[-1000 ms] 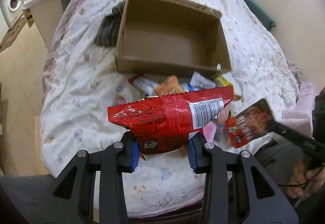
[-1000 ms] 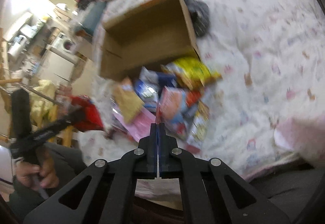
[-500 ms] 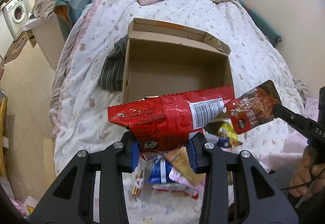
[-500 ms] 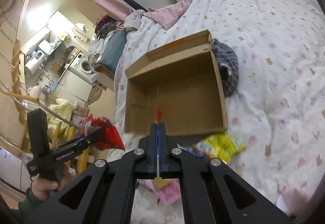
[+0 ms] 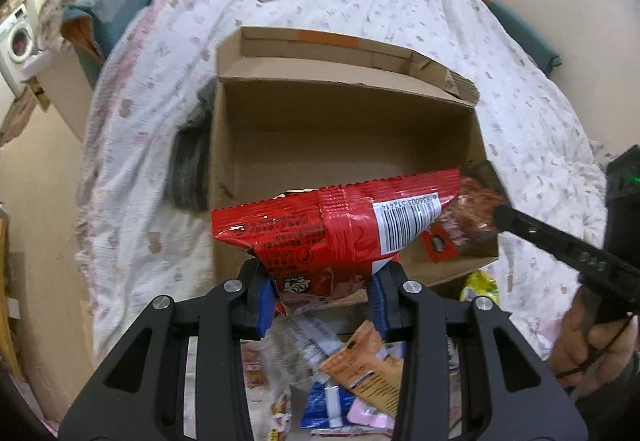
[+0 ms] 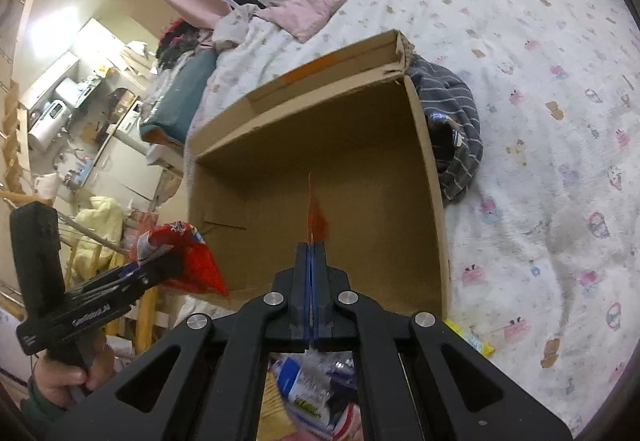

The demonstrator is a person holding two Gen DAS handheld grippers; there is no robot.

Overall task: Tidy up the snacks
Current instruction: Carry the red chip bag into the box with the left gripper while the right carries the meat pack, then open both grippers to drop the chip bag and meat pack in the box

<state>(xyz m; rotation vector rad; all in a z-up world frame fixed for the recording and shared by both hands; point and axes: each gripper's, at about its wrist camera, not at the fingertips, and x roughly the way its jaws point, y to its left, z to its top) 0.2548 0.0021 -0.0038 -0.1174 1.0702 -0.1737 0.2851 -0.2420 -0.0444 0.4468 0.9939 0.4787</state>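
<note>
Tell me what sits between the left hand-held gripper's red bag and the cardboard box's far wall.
Only bare box floor: the left wrist view shows nothing between the red bag and the cardboard box far wall.

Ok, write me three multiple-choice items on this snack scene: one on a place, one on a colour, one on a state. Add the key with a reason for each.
1. Where does the cardboard box sit?
A. on the floor
B. on the bed's patterned quilt
C. on a shelf

2. What colour is the snack bag with the barcode in the left gripper?
A. red
B. green
C. white

3. How does the right gripper stand?
A. wide open and empty
B. open around a bottle
C. shut on a flat dark-red packet

Key:
1 B, the quilt surrounds the box on every visible side.
2 A, the wrapper is red with a white barcode panel.
3 C, the right wrist view shows its jaws pressed together on the packet's thin edge, and the left wrist view shows the packet at its tip.
</note>
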